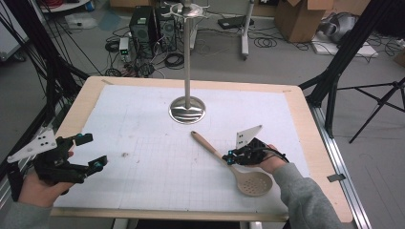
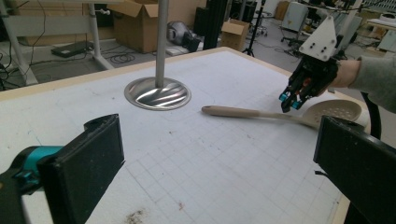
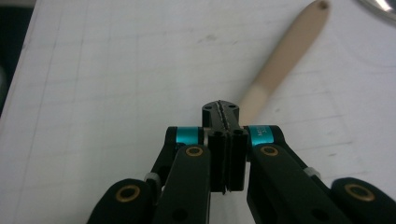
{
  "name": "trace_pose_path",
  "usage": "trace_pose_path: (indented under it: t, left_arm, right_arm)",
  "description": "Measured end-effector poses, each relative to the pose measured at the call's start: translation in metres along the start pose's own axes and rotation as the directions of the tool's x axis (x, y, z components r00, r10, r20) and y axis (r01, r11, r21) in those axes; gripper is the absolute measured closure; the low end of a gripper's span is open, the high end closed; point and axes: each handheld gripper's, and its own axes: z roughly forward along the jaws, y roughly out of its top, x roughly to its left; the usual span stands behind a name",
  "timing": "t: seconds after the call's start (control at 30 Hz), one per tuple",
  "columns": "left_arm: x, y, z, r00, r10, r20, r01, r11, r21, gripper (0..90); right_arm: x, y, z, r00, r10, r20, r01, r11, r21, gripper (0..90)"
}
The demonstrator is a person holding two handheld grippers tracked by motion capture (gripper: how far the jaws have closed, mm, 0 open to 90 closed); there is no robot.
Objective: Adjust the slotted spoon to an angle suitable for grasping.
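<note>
Lying on the worktop [image 1: 143, 100] near the right, the slotted spoon [image 1: 234, 164] is waiting ungrasped: the right gripper [image 1: 229, 158] is hovering over its handle, jaws fully closed and empty, while the left gripper [image 1: 90, 152] is gaping wide, empty.

I see grey sleeves on both forearms, and each black hand-held gripper, the left hand-held gripper [image 1: 90, 151] and the right hand-held gripper [image 1: 229, 157], has teal collars by its jaws, brass-ringed pivot screws, a black cable and a pale three-cornered plate with holes.

Open mat [image 1: 143, 143] left of stand [image 1: 188, 109]
</note>
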Motion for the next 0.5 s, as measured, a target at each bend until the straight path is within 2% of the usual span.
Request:
trace_pose_path:
  t: [0.13,0.23,0.43,0.5]
  left_arm:
    - [0.000,0.000,0.001,1.0000,0.002,0.003,-0.002,1.0000,-0.001,2.0]
    - [0.001,0.000,0.001,1.0000,0.001,0.005,-0.001,1.0000,-0.001,2.0]
    - [0.001,-0.001,0.004,1.0000,-0.003,0.010,0.003,1.0000,0.006,2.0]
    - [0.001,-0.001,0.005,0.9999,-0.003,0.012,0.003,1.0000,0.009,2.0]
  right_arm:
    - [0.009,0.000,-0.001,0.9998,-0.012,-0.016,0.012,1.000,-0.016,90.0]
    - [0.012,-0.002,0.003,0.9993,-0.027,-0.027,0.027,0.999,0.029,90.0]
    - [0.018,-0.006,0.010,0.9978,-0.031,-0.059,0.035,0.998,0.061,90.0]
    - [0.020,-0.006,0.012,0.9970,-0.038,-0.067,0.044,0.995,0.091,90.0]
